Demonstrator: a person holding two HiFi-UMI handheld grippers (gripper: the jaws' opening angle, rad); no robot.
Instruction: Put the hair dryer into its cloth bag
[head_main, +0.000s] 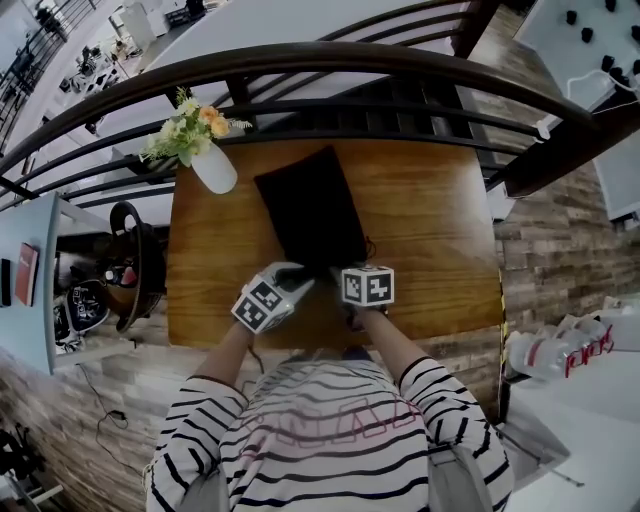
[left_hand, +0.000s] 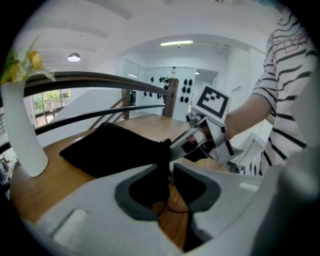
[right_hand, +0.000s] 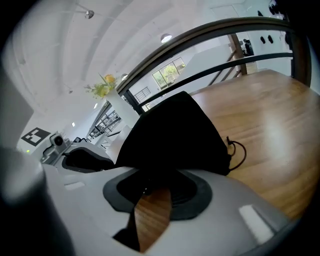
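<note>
**Limp bag taken at its mouth**

Near the vase (head_main: 213, 168) on the table (head_main: 430, 230), the left gripper (left_hand: 164, 170) is seen with jaws apart, and the hem of the cloth bag (head_main: 310, 205) hangs loose between them. The bag is laid mid-table (no hair dryer is seen in any view). The right gripper (right_hand: 157, 182) is clamped on the hem. Light, floppy cloth is expected, best pinched at the mouth beside the drawstring (right_hand: 239, 150).

A wooden worktop (head_main: 440, 230) meets a dark curved railing (head_main: 300, 57) across the upper frame. Brick-patterned floor (head_main: 560, 265) shows at right, a white vase of flowers (head_main: 213, 168) at upper left.
</note>
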